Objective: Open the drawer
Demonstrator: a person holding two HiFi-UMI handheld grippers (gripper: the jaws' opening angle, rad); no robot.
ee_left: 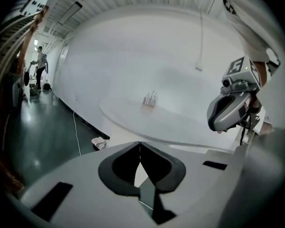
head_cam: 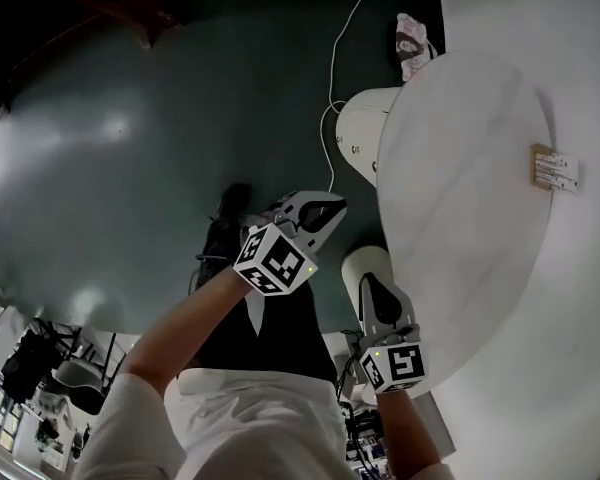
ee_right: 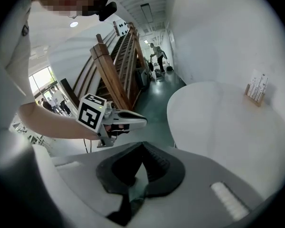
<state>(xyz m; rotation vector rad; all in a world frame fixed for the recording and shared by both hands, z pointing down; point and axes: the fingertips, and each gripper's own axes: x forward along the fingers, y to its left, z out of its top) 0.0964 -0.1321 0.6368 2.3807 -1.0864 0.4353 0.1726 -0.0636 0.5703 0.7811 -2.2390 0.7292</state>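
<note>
No drawer shows in any view. My left gripper (head_cam: 335, 208) hangs over the dark green floor, left of a round white table (head_cam: 460, 228), with its jaws closed tip to tip and nothing between them (ee_left: 140, 145). My right gripper (head_cam: 366, 280) is nearer to the person's body, at the table's near edge; its jaws also meet with nothing held (ee_right: 142, 145). Each gripper shows in the other's view: the right one (ee_left: 217, 125) and the left one (ee_right: 143, 121). A small wooden holder (head_cam: 553, 168) with white slips stands on the table's far side.
The table's white round base (head_cam: 363, 133) stands on the floor, and a white cable (head_cam: 332, 88) runs past it. A crumpled pale bundle (head_cam: 412, 43) lies by the white wall (head_cam: 540, 8). A wooden staircase (ee_right: 116, 63) rises at the left, with people far down the corridor.
</note>
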